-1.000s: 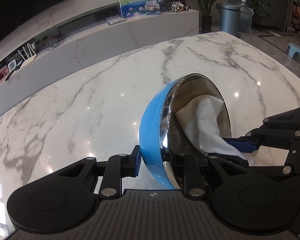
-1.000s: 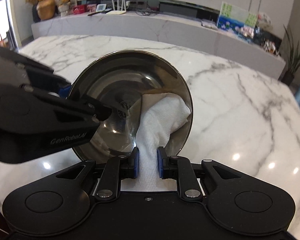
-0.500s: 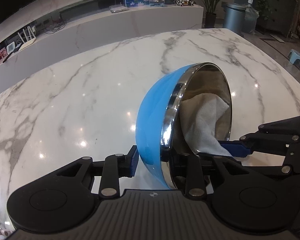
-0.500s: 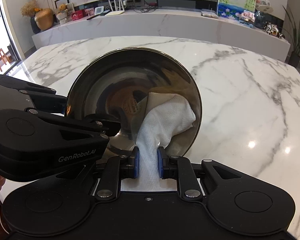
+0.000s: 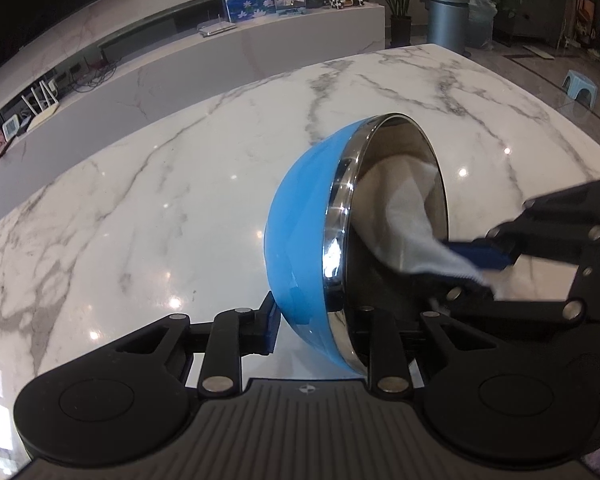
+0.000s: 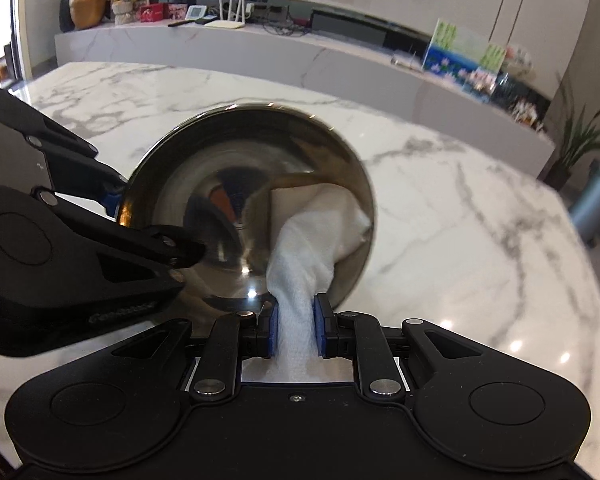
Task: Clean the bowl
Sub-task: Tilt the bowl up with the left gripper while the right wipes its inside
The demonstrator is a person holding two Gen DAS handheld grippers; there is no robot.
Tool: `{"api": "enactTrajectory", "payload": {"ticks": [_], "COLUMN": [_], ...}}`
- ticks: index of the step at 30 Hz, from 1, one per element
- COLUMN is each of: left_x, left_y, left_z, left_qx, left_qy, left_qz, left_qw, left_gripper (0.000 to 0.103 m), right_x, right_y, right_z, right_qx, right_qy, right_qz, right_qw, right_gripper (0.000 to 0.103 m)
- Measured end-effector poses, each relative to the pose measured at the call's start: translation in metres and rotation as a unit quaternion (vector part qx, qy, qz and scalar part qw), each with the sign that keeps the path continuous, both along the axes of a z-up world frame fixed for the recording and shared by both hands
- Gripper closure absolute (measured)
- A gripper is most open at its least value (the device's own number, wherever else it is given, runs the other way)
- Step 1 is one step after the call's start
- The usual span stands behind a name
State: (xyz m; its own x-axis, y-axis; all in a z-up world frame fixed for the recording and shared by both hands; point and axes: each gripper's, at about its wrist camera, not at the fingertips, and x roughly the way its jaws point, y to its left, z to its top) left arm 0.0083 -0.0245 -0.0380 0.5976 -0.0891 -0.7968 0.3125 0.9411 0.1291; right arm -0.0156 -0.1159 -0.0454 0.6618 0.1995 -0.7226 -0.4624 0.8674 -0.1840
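A: Left wrist view — what did the left gripper [image 5: 320,322] have?

B: It was clamped on the rim of the round bowl with a blue outside and shiny steel inside [image 5: 300,232]. One finger pad sat against the blue shell, the other reached inside. The bowl was tipped on its side above the white marble table with grey veins [image 5: 160,200], its mouth facing the right gripper [image 5: 476,258].

A: And from the right wrist view?

B: The right gripper [image 6: 294,326] was squeezed tight on a crumpled white paper towel [image 6: 312,236]. The towel ran from between the blue pads up into the bowl [image 6: 220,184] and lay pressed against the right side of the steel interior.

A: Where was the left gripper [image 6: 116,204] there?

B: At the left, pinching the bowl's edge.

A: Was the bowl touching the table [image 6: 460,208]?

B: I couldn't tell.
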Motion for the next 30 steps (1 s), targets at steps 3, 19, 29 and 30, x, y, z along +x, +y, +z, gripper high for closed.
{"api": "enactTrajectory", "payload": {"ticks": [3, 19, 29, 30], "left_x": [0.001, 0.008, 0.012, 0.012], "left_y": [0.001, 0.012, 0.019, 0.020], "left_z": [0.000, -0.008, -0.006, -0.006], "left_qx": [0.000, -0.038, -0.059, -0.061], "left_qy": [-0.001, 0.027, 0.038, 0.040], "left_qz": [0.002, 0.039, 0.039, 0.038], "left_qw": [1.0000, 0.9981, 0.9968, 0.9966], "left_gripper": [0.080, 0.073, 0.076, 0.077], "right_x": [0.003, 0.023, 0.011, 0.010], "right_y": [-0.004, -0.029, -0.015, -0.014], "right_z": [-0.002, -0.003, 0.008, 0.009], "right_qx": [0.003, 0.157, 0.112, 0.107], "right_qy": [0.005, 0.133, 0.078, 0.069], "right_qz": [-0.006, -0.041, -0.015, -0.010], "right_qw": [1.000, 0.978, 0.991, 0.992], "right_gripper": [0.088, 0.087, 0.086, 0.085]}}
